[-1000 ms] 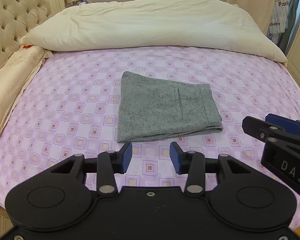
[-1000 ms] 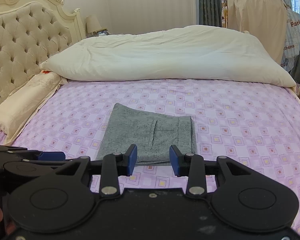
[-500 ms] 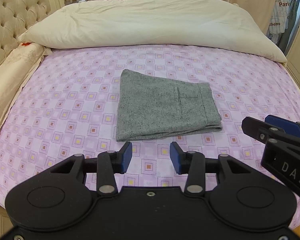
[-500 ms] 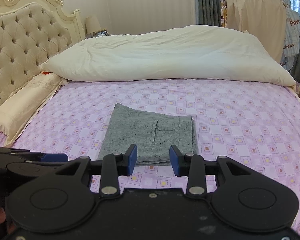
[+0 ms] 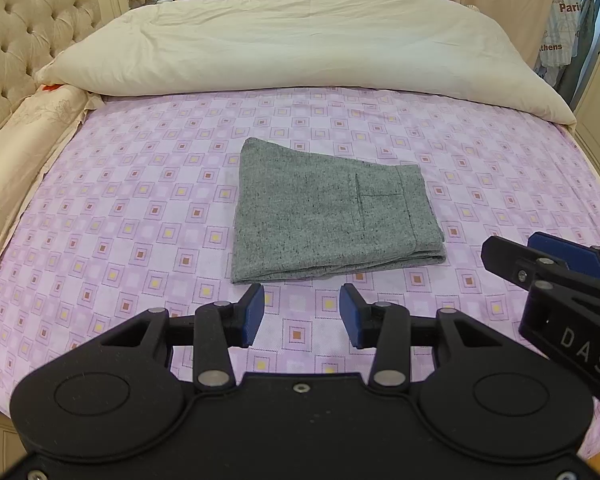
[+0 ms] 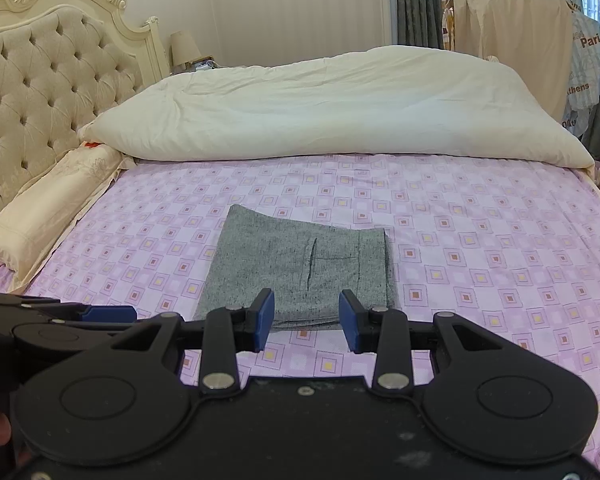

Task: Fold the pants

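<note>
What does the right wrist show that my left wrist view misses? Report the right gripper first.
Observer: The right gripper is open, gripping no cloth.
Operator: Now place it against the pants.
Observer: The near edge of the pants shows through the gap between its pads, with no contact visible.
Operator: Give me the left gripper from that side.
Observer: The left gripper shows side-on, left of the pants, over the purple sheet.
</note>
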The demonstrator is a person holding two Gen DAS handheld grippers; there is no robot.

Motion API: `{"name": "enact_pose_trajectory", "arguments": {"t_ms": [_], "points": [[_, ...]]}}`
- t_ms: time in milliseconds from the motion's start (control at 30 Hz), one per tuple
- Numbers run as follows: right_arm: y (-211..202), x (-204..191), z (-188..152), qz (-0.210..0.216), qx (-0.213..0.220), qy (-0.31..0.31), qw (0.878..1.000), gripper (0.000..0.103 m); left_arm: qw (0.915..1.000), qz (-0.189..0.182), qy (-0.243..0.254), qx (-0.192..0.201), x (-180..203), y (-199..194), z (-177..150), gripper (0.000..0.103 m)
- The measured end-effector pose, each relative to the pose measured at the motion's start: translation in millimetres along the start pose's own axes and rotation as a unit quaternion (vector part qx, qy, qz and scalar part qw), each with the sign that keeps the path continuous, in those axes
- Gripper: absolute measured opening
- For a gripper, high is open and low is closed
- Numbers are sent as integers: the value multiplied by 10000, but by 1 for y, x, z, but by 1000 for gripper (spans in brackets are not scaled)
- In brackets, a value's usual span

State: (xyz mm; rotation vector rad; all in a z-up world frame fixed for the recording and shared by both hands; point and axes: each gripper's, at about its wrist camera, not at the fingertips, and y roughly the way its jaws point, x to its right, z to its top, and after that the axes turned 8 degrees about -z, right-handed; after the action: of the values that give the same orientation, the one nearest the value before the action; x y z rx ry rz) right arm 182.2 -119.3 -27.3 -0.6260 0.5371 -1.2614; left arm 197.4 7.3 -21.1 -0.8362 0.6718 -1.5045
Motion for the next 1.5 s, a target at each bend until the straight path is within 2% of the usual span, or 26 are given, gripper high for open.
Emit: {"name": "enact_pose_trajectory", "arguments": {"t_ms": [1500], "points": [[8, -9, 4, -25, -115, 10, 9999, 38, 9997, -128, 149, -147, -8, 7, 4, 51]]}}
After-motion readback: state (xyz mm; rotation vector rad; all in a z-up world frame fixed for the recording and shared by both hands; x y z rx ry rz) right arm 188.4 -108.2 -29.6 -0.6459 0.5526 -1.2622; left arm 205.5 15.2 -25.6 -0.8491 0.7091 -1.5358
